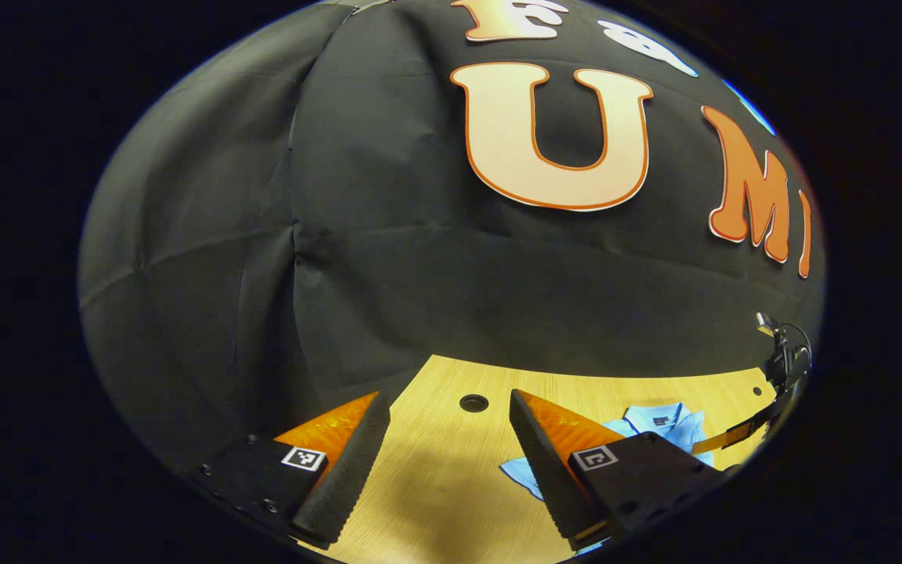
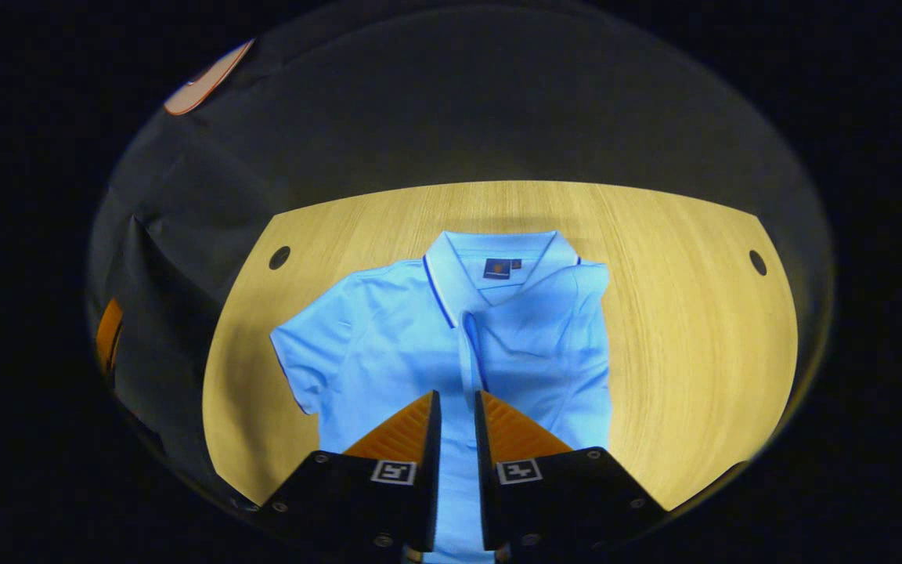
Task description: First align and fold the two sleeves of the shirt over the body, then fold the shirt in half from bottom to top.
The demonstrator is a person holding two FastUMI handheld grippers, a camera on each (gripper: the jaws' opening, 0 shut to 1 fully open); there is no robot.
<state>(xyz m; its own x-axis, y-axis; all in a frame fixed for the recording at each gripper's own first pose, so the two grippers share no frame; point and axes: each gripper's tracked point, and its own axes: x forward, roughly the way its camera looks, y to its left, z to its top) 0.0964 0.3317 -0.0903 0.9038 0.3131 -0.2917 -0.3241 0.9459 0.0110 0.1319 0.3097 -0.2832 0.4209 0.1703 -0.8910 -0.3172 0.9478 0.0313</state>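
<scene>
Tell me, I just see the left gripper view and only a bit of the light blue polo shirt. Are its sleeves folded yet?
Observer: One is. In the right gripper view, the short sleeve on that view's right side lies folded over the body of the light blue polo shirt.
Operator: And the other one?
Observer: The other sleeve lies spread out flat on the pale wooden table.
Operator: What's the right hand-held gripper doing?
Observer: The right hand-held gripper hangs over the shirt's middle, fingers nearly together, holding nothing.
</scene>
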